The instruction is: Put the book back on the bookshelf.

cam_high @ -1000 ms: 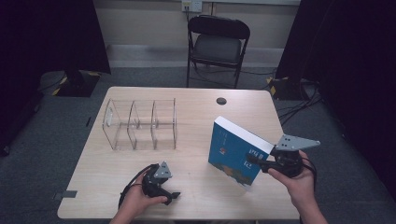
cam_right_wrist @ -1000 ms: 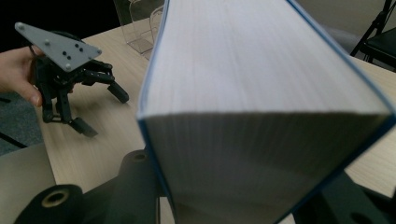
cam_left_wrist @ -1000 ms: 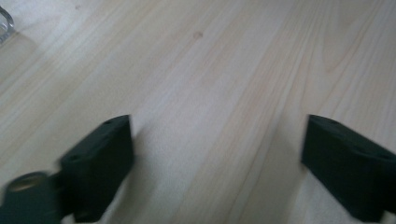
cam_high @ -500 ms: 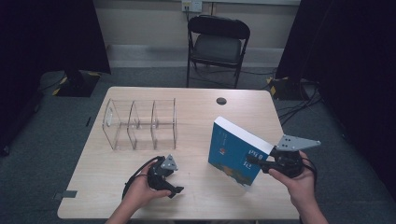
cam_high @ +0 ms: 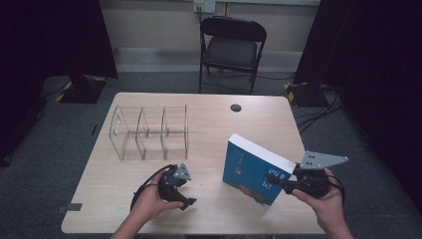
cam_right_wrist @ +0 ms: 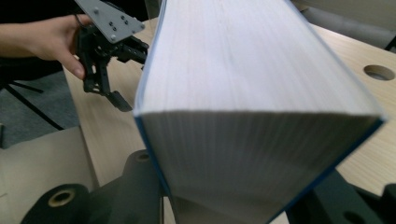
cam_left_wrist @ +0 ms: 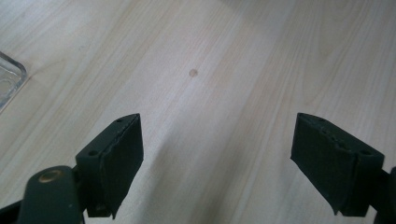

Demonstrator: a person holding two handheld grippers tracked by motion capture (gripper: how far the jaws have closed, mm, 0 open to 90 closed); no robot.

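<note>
A thick book with a blue cover (cam_high: 251,172) stands tilted on the table's right half, its white page block (cam_right_wrist: 243,70) facing the right gripper view. My right gripper (cam_high: 279,183) is shut on the book's lower right corner, one black jaw on each cover. My left gripper (cam_high: 185,193) hovers over the front left of the table, in front of a clear acrylic organizer (cam_high: 149,132). Its jaws (cam_left_wrist: 217,140) stand wide open with only bare wood between them. In the right gripper view the left gripper (cam_right_wrist: 112,70) appears beyond the book, held by a hand.
The wooden table (cam_high: 214,124) has a round cable hole (cam_high: 236,107) near its far edge. A black folding chair (cam_high: 233,45) stands behind it. A corner of the organizer (cam_left_wrist: 9,79) shows at the left gripper view's left edge. Cables lie on the floor at right.
My left gripper has lifted a little and drifted right, toward the table's middle. The book and my right hand have stayed where they were.
</note>
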